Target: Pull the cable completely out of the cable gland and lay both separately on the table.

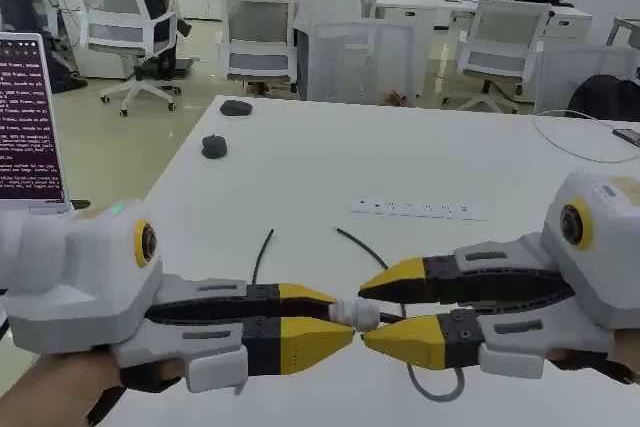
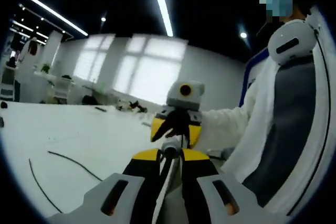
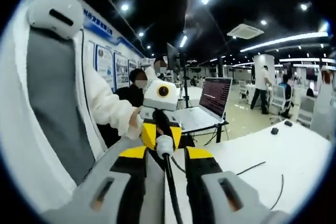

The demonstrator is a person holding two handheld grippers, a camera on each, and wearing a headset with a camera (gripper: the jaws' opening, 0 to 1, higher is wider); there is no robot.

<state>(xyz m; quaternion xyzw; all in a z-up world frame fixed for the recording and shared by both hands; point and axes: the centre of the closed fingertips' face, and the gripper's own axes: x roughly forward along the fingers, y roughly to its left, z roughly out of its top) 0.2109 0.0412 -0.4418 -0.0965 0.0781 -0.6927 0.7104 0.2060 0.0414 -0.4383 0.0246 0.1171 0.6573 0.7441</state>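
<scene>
over white table, one cable gland

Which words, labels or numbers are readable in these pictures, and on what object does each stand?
Laptop screen: many lines of pale text on dark, too small to read.
Blue banner high on the wall: white characters, too blurred to read.
Posters below it: print too small to read.
So no text can be quoted.
</scene>
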